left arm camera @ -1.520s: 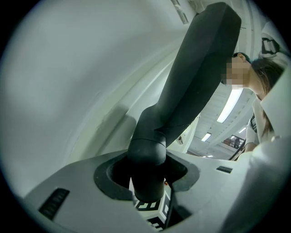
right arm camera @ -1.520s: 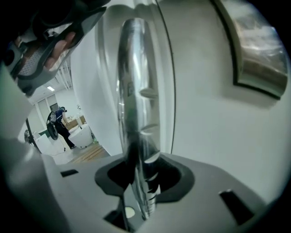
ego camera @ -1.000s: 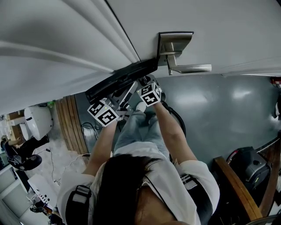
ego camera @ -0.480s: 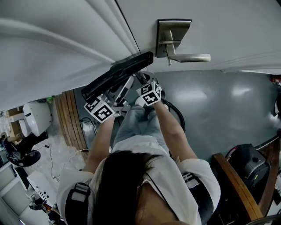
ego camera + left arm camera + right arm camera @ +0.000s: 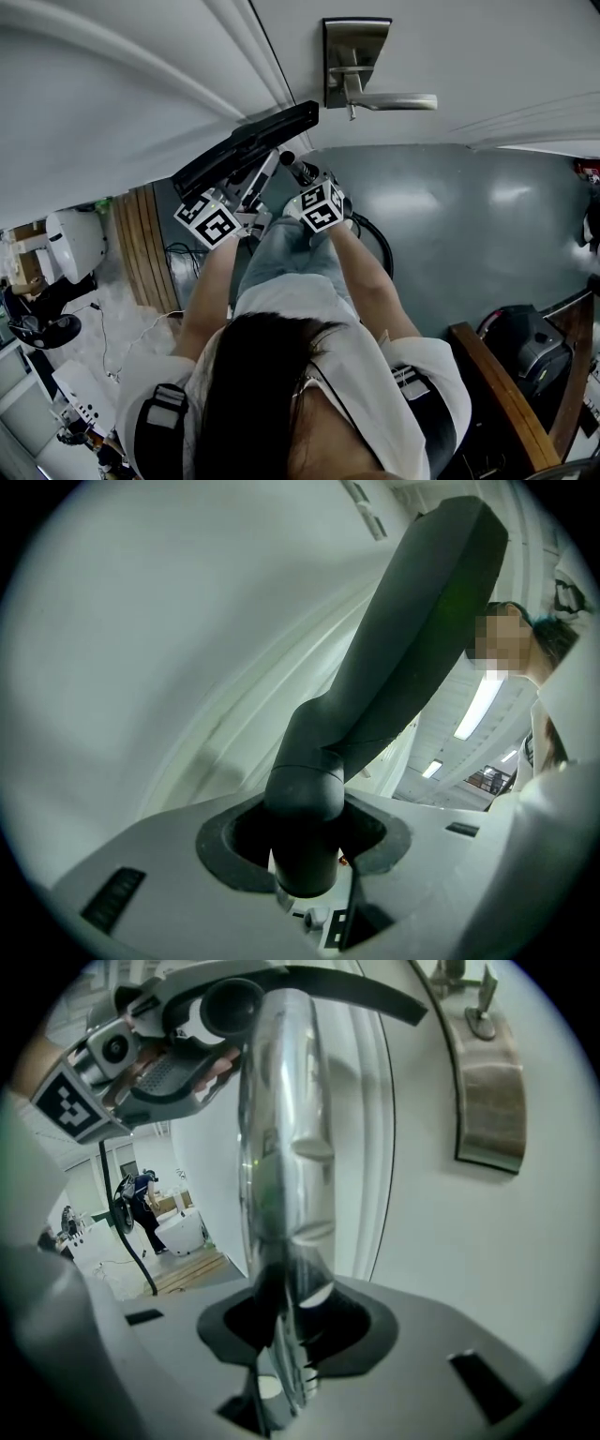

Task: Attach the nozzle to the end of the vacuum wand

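Note:
My left gripper (image 5: 246, 194) is shut on the neck of the black floor nozzle (image 5: 246, 147), whose long flat head lies against the white door. In the left gripper view the dark neck (image 5: 375, 696) rises from between the jaws of my left gripper (image 5: 305, 855). My right gripper (image 5: 305, 180) is shut on the shiny metal wand (image 5: 281, 1166), which runs up from my right gripper (image 5: 286, 1335) to the nozzle's round neck opening (image 5: 230, 1002). The wand's tip is right beside that opening; I cannot tell whether they touch.
A white door with a metal lever handle (image 5: 380, 98) stands straight ahead. Below lies grey floor (image 5: 469, 225). A wooden chair arm (image 5: 511, 394) and a black machine (image 5: 530, 342) are at the lower right. Wooden planks (image 5: 141, 253) and a white appliance (image 5: 70, 244) are at the left.
The left gripper and the nozzle have shifted up and left in the head view. The door handle sits higher in the picture. Both grips are unchanged.

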The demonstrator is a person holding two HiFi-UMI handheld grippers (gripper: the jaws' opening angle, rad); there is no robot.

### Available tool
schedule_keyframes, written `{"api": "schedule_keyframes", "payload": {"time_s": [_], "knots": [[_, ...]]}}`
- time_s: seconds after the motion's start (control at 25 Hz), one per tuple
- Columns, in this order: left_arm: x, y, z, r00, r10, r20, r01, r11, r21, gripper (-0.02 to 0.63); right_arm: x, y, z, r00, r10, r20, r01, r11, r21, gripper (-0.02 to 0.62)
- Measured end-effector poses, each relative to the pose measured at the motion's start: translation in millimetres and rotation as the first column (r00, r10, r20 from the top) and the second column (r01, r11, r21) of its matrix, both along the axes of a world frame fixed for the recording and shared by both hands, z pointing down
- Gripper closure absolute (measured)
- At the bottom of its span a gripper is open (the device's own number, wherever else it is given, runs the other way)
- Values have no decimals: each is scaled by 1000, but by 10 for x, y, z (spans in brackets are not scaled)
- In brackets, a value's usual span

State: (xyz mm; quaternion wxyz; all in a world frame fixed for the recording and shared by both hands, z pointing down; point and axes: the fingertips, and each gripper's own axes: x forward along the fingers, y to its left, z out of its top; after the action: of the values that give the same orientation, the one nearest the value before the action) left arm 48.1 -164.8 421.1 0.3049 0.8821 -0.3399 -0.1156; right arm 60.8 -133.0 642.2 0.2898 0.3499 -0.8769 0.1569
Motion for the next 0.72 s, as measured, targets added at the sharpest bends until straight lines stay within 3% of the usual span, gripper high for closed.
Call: {"api": "schedule_keyframes", "payload": {"time_s": [0.16,0.72], "knots": [[73,42,41,1000,3,29,-3,1000,2,443,45,100,-11,1000,0,0,0,1000,11,482],[285,121,129,999,38,6,-38,999,-2,443,106,222,-54,1000,-8,14,8,1000,25,482]]}}
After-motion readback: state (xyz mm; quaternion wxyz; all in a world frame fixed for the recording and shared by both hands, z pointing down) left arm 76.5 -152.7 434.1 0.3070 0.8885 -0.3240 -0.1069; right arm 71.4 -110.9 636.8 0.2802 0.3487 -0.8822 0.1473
